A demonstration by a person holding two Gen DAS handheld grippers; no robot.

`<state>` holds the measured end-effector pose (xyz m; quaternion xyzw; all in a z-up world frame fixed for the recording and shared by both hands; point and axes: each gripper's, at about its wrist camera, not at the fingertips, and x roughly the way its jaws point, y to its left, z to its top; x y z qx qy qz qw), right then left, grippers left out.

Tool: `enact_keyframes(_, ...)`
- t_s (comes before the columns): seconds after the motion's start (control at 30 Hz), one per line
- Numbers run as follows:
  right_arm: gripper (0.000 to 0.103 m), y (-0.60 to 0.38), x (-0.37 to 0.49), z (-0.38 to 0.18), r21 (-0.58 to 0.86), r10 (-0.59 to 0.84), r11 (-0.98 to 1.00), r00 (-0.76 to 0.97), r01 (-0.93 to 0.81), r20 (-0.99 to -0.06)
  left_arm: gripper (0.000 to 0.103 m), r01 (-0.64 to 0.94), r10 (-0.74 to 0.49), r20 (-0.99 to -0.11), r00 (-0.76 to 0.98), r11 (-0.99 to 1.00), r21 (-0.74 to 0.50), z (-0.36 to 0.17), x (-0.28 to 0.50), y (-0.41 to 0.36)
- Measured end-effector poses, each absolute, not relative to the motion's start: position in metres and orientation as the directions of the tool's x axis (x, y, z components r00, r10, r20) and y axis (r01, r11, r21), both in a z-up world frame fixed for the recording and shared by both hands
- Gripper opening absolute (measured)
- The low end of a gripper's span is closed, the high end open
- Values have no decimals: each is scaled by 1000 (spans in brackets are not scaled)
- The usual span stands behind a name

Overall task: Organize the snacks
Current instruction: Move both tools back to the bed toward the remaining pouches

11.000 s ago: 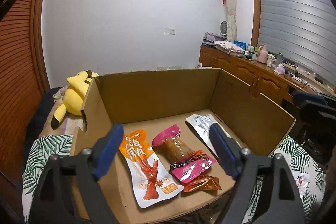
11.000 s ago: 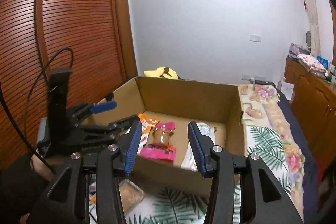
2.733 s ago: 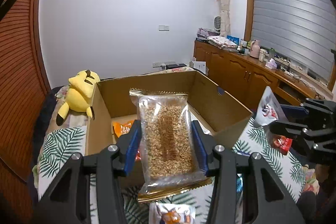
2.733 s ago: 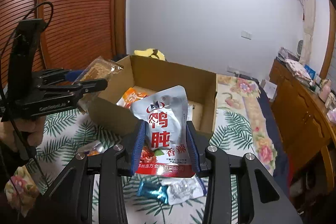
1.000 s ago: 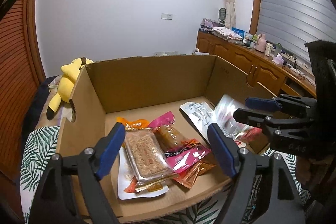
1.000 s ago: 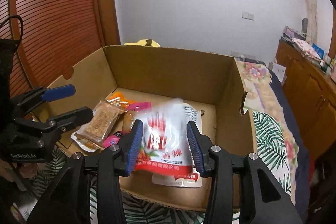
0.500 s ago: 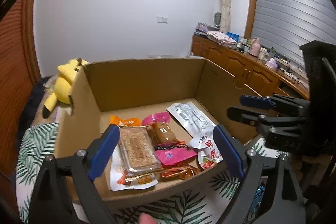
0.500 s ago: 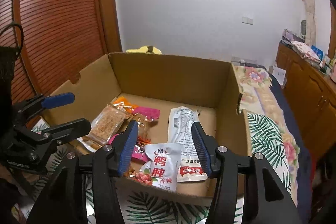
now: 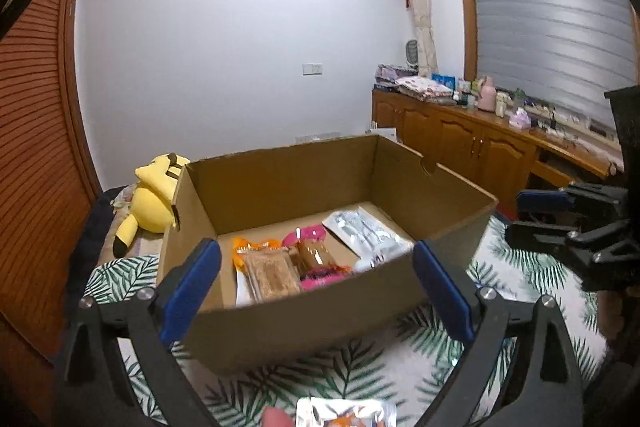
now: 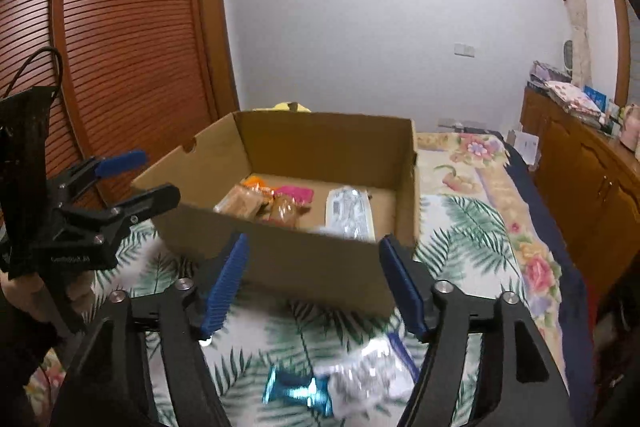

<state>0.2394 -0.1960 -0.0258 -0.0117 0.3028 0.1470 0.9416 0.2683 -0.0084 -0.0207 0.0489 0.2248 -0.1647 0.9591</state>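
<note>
A brown cardboard box (image 9: pixel 304 311) (image 10: pixel 320 259) sits on the leaf-print bed cover and holds several snack packs: a clear pack of brown cereal bars (image 9: pixel 272 273) (image 10: pixel 240 203), a pink pack (image 9: pixel 308 233), a silver-white pouch (image 9: pixel 366 231) (image 10: pixel 350 211). My left gripper (image 9: pixel 316 291) hangs in front of the box's near wall, its jaws opening wide with nothing between them. My right gripper (image 10: pixel 316 287) is also back from the box, jaws opening and empty. A blue-wrapped candy (image 10: pixel 298 391) and a silver packet (image 10: pixel 360 379) lie on the cover below it.
A silver snack pack (image 9: pixel 346 413) lies on the bed cover at the bottom edge. A yellow plush toy (image 9: pixel 154 195) lies behind the box. Wooden cabinets (image 9: pixel 460 147) line the right wall, a slatted wooden wardrobe (image 10: pixel 120 47) the left.
Both grippers have let go of their packs inside the box, opened wider, and pulled back and up away from it. The red-and-white pouch now lies in the box.
</note>
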Motion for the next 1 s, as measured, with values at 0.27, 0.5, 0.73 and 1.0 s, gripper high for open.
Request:
enact_keyframes(0.27, 81, -214, 209, -46, 90, 241, 968, 754, -236, -611, 97, 377, -338, -470, 815, 926, -13, -36, 231, -4)
enact_keyframes(0.5, 83, -225, 196, -76, 101, 216, 974, 717, -201, -662, 97, 360, -346, -532, 773, 930, -82, -57, 220, 7)
enact_keyframes(0.73, 84, -242, 201, -104, 153, 210, 978, 674, -144, -708, 97, 320, -333, -574, 748, 939, -129, -75, 217, 19)
enact_keyframes(1.0, 83, -248, 215, -130, 190, 210, 977, 616, -99, -759, 97, 279, -274, -624, 732, 956, -93, -94, 219, 18)
